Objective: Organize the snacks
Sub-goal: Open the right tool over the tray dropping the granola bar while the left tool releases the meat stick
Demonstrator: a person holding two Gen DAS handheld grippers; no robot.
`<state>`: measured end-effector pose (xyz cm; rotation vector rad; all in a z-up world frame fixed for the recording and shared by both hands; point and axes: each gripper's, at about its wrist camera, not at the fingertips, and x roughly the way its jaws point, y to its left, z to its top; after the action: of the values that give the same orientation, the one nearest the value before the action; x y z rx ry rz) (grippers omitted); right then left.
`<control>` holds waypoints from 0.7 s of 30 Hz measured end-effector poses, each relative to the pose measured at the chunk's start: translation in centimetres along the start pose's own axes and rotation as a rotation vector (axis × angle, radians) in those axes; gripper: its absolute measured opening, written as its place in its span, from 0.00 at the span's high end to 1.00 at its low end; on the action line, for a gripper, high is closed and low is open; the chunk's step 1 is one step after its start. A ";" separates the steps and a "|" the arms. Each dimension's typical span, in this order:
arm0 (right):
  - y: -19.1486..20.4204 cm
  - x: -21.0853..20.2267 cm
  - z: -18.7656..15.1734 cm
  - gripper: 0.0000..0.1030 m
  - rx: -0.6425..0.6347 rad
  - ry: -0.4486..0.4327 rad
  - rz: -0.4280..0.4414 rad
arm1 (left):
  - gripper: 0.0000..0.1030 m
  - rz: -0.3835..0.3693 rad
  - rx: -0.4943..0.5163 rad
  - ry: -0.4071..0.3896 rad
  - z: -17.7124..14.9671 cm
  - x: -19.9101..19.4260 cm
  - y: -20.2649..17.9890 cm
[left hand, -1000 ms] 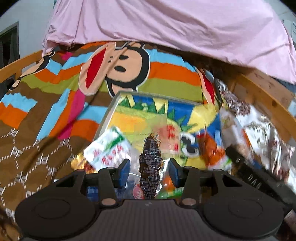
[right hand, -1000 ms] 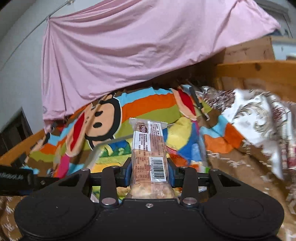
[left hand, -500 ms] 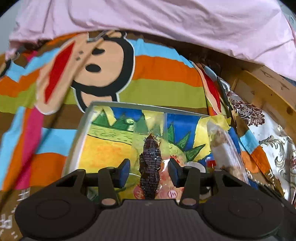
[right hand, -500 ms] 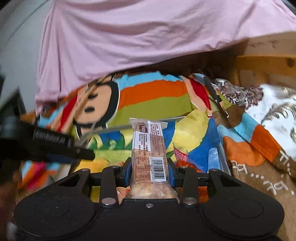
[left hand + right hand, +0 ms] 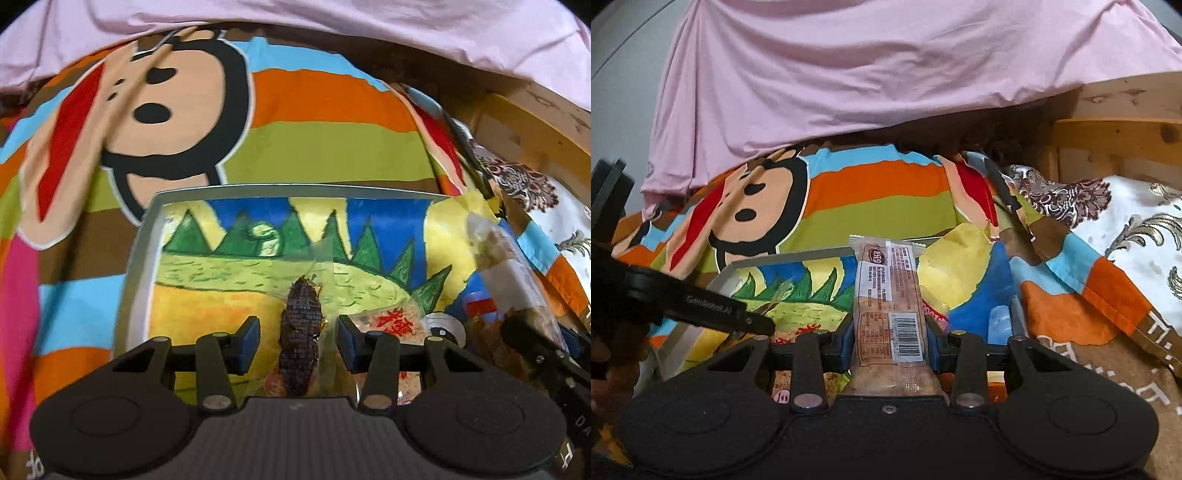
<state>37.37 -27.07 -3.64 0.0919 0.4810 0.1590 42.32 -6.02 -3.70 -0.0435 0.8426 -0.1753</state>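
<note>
Hovering over tray: left jaws spread around dark snack; right jaws pinching bar.

My right claw pinches a snack bar; painted tray just ahead, left claw off left.

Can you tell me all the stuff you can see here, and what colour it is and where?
dark snack: 1, brown-black, between the left gripper's open fingers
barcode snack bar: 1, tan with white label, clamped in the right gripper
tray: 1, grey rim, bright painted picture inside, on the blanket
monkey blanket: 1, striped orange, green, blue, under the tray
pink sheet: 1, behind
wooden frame: 1, light wood, right
left gripper: black, blue pads
right gripper: black, blue pads
</note>
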 end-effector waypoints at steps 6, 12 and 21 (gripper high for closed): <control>0.5 1.5 -1.5 0.61 -0.027 0.063 0.013 | 0.52 -0.035 0.012 -0.037 0.1 0.8 0.0; 1.0 0.9 -1.9 0.45 -0.056 0.040 0.014 | 0.42 -0.067 -0.033 -0.076 -0.8 0.4 0.6; 1.0 -1.1 -1.7 0.16 -0.039 -0.021 0.023 | 0.14 -0.058 -0.033 -0.231 -2.0 -3.5 0.6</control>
<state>35.49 -26.22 -4.48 0.0605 0.4560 0.1894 38.64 -4.79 -2.48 -0.1172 0.6144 -0.2062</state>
